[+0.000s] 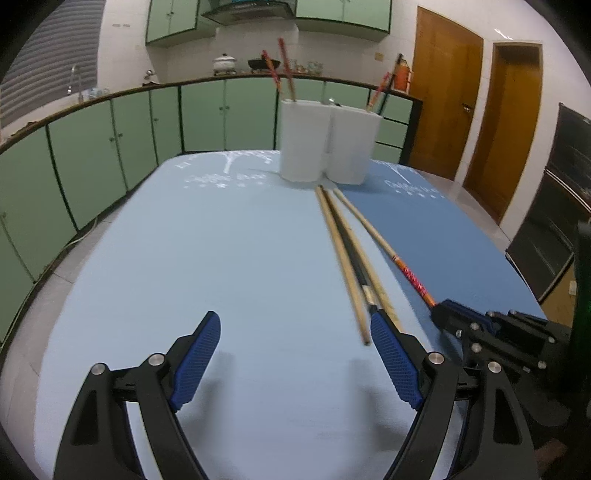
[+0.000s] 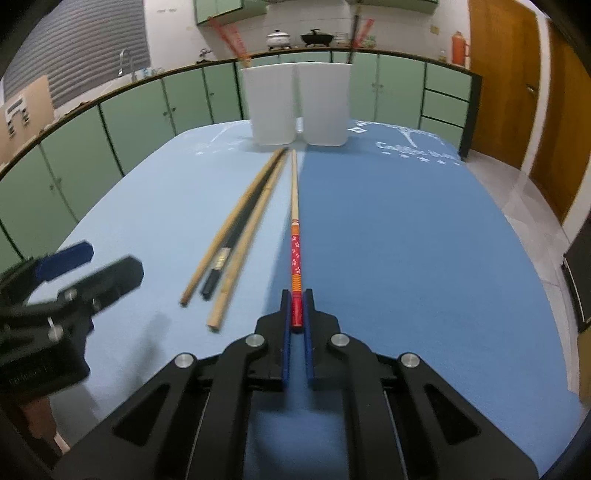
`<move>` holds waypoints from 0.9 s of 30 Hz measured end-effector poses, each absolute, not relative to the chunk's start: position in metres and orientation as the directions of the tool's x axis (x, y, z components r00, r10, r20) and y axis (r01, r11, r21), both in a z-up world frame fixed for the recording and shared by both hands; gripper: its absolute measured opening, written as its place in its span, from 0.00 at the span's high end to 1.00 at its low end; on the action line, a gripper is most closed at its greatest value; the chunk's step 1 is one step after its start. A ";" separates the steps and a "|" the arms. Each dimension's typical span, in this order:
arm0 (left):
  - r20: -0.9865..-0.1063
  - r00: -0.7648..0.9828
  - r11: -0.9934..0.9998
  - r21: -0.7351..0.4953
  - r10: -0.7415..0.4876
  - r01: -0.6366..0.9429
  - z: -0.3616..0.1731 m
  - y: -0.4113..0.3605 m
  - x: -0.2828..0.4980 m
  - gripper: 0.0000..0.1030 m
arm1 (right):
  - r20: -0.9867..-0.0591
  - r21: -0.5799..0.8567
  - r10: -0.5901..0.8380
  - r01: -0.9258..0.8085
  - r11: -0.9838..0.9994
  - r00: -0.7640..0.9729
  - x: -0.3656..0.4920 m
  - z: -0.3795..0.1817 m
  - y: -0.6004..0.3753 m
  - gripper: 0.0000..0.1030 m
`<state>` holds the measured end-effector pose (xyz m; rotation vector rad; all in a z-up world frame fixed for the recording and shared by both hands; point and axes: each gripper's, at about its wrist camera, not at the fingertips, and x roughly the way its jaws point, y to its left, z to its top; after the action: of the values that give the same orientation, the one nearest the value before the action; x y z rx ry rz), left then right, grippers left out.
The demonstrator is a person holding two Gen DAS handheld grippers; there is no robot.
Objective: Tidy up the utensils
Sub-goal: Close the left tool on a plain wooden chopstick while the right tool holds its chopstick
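Setting: home kitchen. Green base cabinets (image 1: 207, 114) run along the far wall, wall cabinets (image 1: 173, 18) and range hood (image 1: 251, 9) at top of frame. Lidded pot (image 1: 224, 62), wok (image 1: 264, 64), faucet (image 1: 74, 79) upper left. Wooden doors (image 1: 447, 103) upper right.

Both wrist cameras look low and close across the blue worktop (image 1: 229, 258) toward two white holders (image 2: 299, 103); both views share the chopsticks (image 2: 236, 229).

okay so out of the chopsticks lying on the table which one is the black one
It's the black chopstick, the middle of the three bunched on the light blue mat, flanked by two plain bamboo ones. The red-patterned chopstick lies apart, with the right tongs shut on its end.
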<state>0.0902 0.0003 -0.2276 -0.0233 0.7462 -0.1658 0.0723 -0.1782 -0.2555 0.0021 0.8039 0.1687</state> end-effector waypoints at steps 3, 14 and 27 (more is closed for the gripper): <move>-0.691 0.704 0.985 -0.073 -0.162 0.155 -0.234 -0.011 0.092 0.23 | -0.714 0.077 0.137 -0.117 0.990 0.687 0.074 -0.254 -0.193 0.95; -0.731 0.670 0.989 -0.047 -0.130 0.140 -0.246 -0.026 0.104 0.40 | -0.705 0.106 0.140 -0.092 0.990 0.696 0.074 -0.252 -0.211 0.95; -0.712 0.692 0.984 0.009 -0.120 0.180 -0.246 -0.044 0.103 0.95 | -0.708 0.123 0.142 -0.077 0.989 0.691 0.076 -0.253 -0.218 0.95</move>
<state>0.1029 -0.0443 -0.2464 0.0807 0.7895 -0.1676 0.0763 -0.2177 -0.2531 0.0862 0.7984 0.1229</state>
